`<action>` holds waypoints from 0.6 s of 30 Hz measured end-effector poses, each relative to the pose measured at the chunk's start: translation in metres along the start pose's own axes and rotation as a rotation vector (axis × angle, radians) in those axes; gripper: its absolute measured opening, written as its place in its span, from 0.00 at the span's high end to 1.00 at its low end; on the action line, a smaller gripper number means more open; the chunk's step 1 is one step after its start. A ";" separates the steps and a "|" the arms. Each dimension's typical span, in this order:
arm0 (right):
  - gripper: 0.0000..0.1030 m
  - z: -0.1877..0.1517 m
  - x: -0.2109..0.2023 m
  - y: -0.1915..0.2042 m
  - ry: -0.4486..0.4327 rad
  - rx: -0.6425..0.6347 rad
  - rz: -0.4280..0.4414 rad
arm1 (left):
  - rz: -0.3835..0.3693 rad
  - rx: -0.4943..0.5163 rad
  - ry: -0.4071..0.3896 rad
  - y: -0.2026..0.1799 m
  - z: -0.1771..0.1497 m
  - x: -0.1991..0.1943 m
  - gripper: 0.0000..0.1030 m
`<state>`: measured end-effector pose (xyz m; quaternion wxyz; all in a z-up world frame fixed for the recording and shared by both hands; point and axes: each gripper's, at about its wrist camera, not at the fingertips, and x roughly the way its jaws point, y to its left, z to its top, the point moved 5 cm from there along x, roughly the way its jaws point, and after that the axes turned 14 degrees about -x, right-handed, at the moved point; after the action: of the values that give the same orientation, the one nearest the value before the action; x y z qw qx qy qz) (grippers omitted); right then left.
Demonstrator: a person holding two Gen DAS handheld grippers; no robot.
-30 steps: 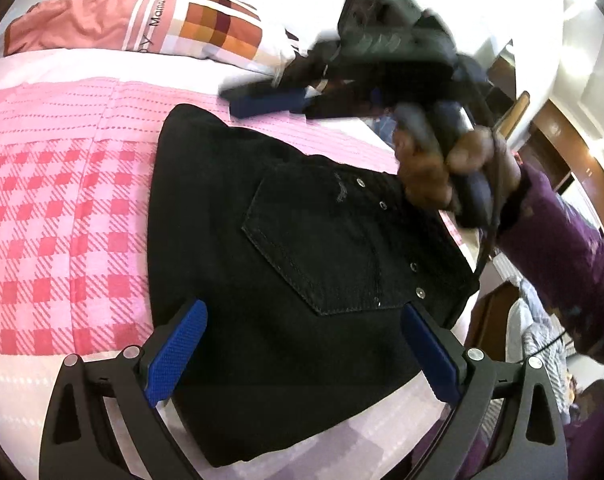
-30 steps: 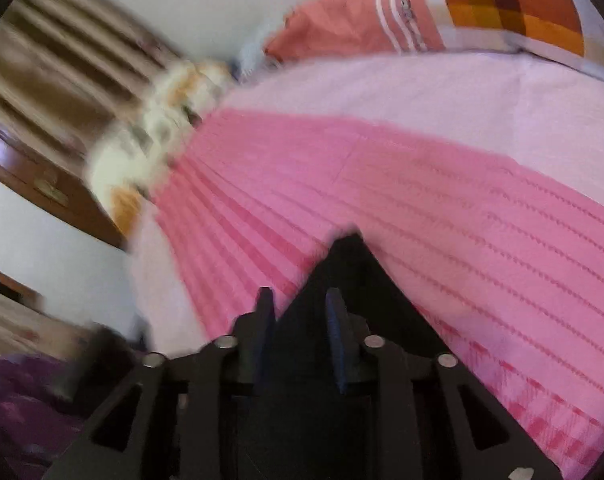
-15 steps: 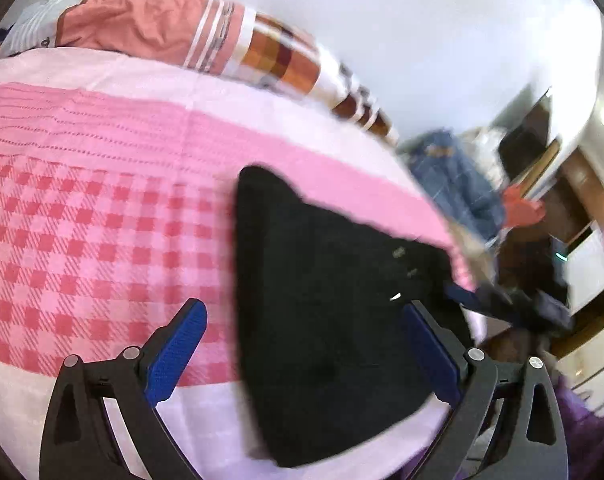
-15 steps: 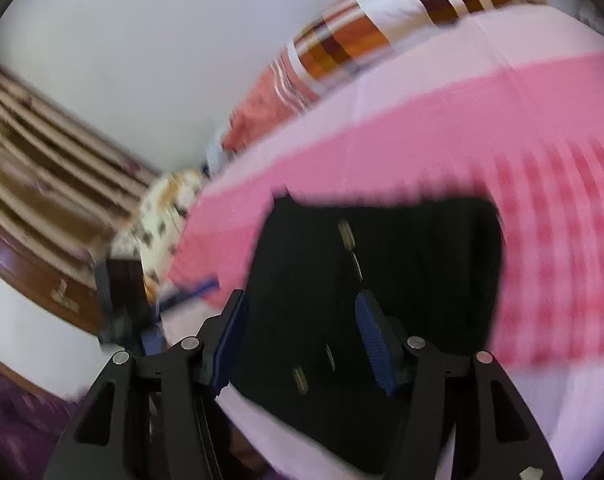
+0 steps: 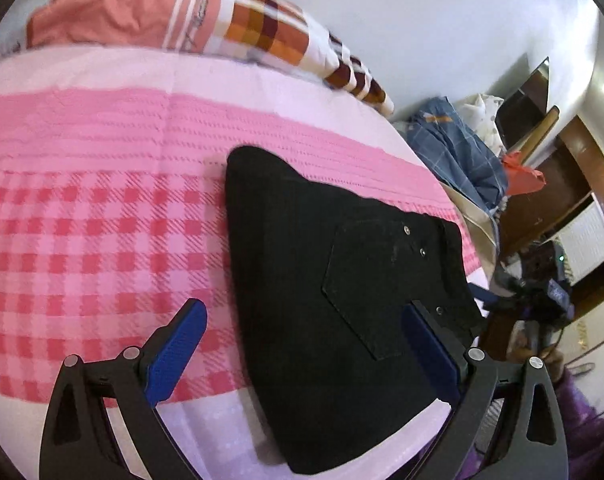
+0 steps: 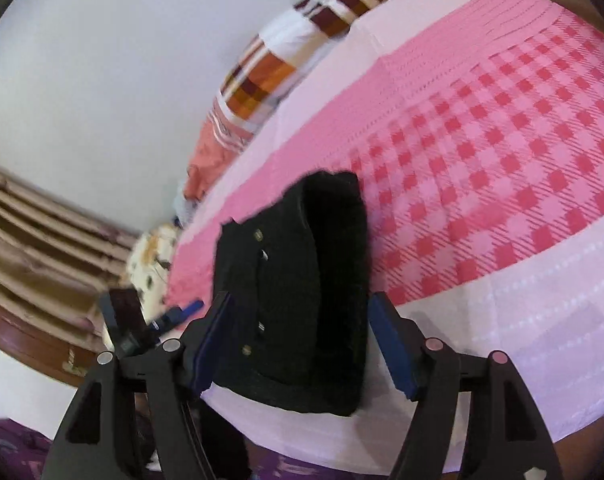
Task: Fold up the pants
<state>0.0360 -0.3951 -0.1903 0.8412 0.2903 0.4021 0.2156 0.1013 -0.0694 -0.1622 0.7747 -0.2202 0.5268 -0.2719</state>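
Pants [image 5: 334,312]: one black pair, folded into a compact stack on the bed [image 5: 102,240], near its front edge.
Long axis: in the left wrist view it runs from near the jaws away toward the pillows [image 5: 206,20]; the far end narrows to a rounded corner.
Pocket: one back pocket faces up, with metal rivets.
Left gripper [image 5: 302,344]: jaws wide, nothing held; the right pad overlaps the pants' edge in view.
Right gripper [image 6: 298,344]: jaws opening, pants lie beyond and between them, not pinched.
Pillows: two, along the wall.
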 end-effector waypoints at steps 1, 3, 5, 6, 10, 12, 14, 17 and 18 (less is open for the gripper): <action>0.35 -0.002 0.003 -0.001 0.011 -0.006 -0.014 | 0.021 0.003 0.006 0.001 0.001 0.005 0.05; 0.35 -0.003 0.013 -0.003 0.031 -0.006 -0.017 | 0.082 0.029 0.001 0.001 0.000 0.010 0.05; 0.35 -0.006 0.020 -0.004 0.046 0.000 -0.006 | 0.139 0.072 -0.014 -0.002 -0.001 0.013 0.05; 0.35 -0.008 0.021 -0.004 0.051 0.001 0.002 | 0.165 0.096 -0.018 -0.004 -0.002 0.016 0.05; 0.33 -0.009 0.039 -0.002 0.094 -0.016 0.000 | 0.225 0.172 -0.007 -0.010 -0.010 0.025 0.05; 0.32 -0.007 0.044 0.000 0.094 -0.024 0.014 | 0.245 0.188 -0.005 -0.012 -0.013 0.029 0.05; 0.32 -0.007 0.044 0.000 0.095 -0.032 0.025 | 0.254 0.197 0.004 -0.013 -0.014 0.034 0.05; 0.34 -0.010 0.044 0.000 0.100 -0.063 0.048 | 0.255 0.198 0.019 -0.014 -0.013 0.041 0.05; 0.41 -0.011 0.042 -0.001 0.103 -0.065 0.052 | 0.257 0.199 0.024 -0.014 -0.013 0.043 0.05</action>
<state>0.0519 -0.3676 -0.2199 0.8225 0.2616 0.4299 0.2650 0.0994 -0.1084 -0.1875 0.8148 -0.0699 0.5301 -0.2240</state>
